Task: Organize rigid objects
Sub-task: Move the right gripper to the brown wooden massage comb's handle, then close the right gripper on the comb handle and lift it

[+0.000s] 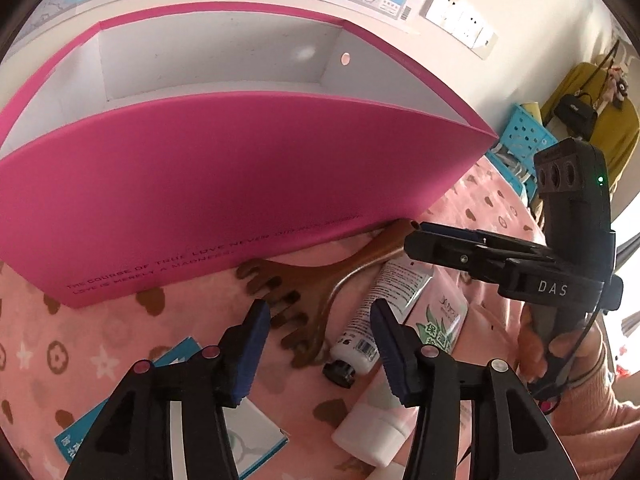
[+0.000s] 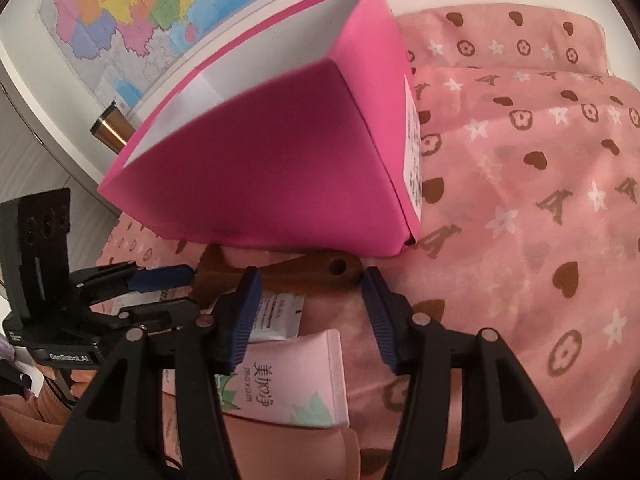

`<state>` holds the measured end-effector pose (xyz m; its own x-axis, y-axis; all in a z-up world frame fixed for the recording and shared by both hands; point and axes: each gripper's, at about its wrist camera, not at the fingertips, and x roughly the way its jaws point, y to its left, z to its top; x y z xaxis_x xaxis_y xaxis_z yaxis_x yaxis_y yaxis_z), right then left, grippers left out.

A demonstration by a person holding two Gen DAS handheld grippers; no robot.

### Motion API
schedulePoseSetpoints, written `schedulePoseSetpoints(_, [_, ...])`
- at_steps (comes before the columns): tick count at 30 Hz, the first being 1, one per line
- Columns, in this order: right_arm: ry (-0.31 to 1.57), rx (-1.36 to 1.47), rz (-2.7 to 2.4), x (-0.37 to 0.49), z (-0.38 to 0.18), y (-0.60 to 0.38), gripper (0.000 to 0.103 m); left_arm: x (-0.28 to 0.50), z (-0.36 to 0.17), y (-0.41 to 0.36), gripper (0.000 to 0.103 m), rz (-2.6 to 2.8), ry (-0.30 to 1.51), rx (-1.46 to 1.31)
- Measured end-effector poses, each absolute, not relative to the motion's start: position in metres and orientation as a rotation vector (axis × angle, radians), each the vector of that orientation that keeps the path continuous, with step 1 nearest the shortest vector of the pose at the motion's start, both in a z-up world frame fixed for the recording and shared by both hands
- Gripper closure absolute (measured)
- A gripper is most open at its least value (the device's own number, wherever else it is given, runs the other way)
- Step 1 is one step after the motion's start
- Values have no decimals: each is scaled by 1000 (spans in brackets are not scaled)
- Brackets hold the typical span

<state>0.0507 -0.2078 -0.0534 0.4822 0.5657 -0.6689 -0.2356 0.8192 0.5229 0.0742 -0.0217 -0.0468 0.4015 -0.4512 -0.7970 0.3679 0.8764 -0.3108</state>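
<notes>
An open pink box (image 1: 180,184) with a white inside stands on the pink patterned cloth (image 1: 120,320); it also shows in the right wrist view (image 2: 280,168). In front of it lie a brown wooden comb (image 1: 304,300), a white tube with a black cap (image 1: 380,320), a pink tube (image 1: 436,320) and a blue-white card box (image 1: 248,440). My left gripper (image 1: 320,344) is open above the comb's teeth. My right gripper (image 2: 312,312) is open above the comb's handle (image 2: 320,268) and the pink tube (image 2: 296,380). Both are empty.
A wall map (image 2: 132,12) hangs behind the box. A blue perforated basket (image 1: 520,136) and a yellow garment with a black bag (image 1: 592,116) are at the far right. A bronze cylinder (image 2: 112,128) stands left of the box. Wall sockets (image 1: 460,12) sit above.
</notes>
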Motion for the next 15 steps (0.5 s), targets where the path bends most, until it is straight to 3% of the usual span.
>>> schedulePoseSetpoints(15, [716, 438, 678, 29, -13, -217, 46, 77, -50, -22, 44, -492, 1038, -95])
